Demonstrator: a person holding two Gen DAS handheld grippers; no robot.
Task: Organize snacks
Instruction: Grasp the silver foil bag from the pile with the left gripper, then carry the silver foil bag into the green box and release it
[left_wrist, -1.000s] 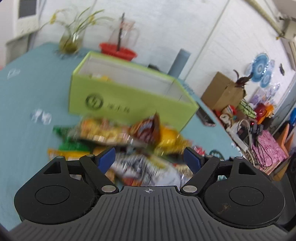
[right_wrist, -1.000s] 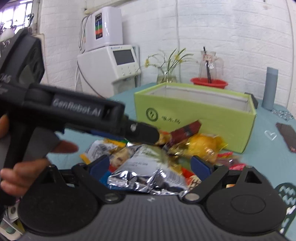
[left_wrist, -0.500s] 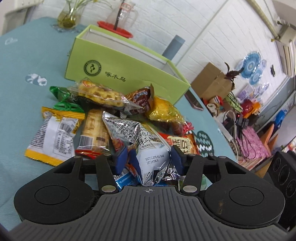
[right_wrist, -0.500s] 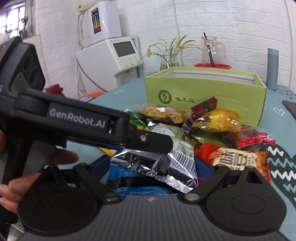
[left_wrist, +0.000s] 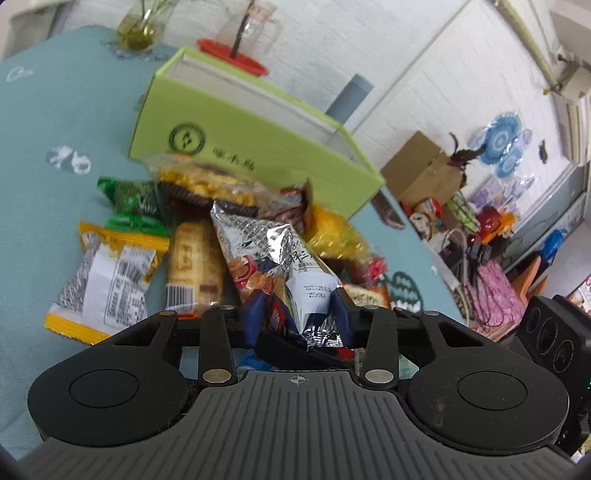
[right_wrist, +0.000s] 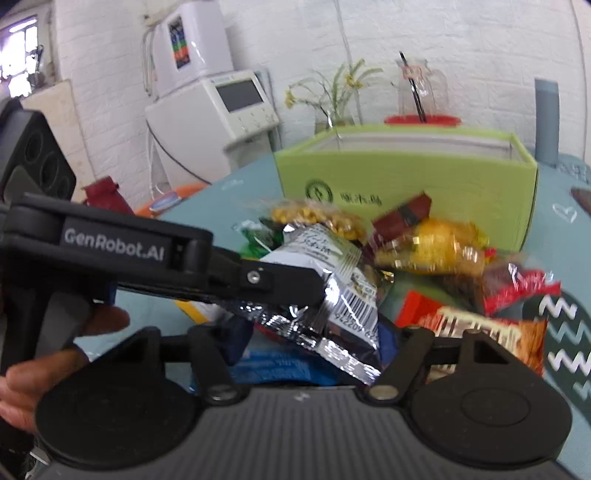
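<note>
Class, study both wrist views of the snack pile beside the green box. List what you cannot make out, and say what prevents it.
- Inside of the green box: left wrist view, hidden by its near wall.
- Blue packet: right wrist view, covered by the silver snack bag and the tool body.
- Box lettering: both views, blurred.
- Right tool grip: its pads are hidden behind the silver bag.
- Left tool: its pads pinch the silver bag's end.
</note>
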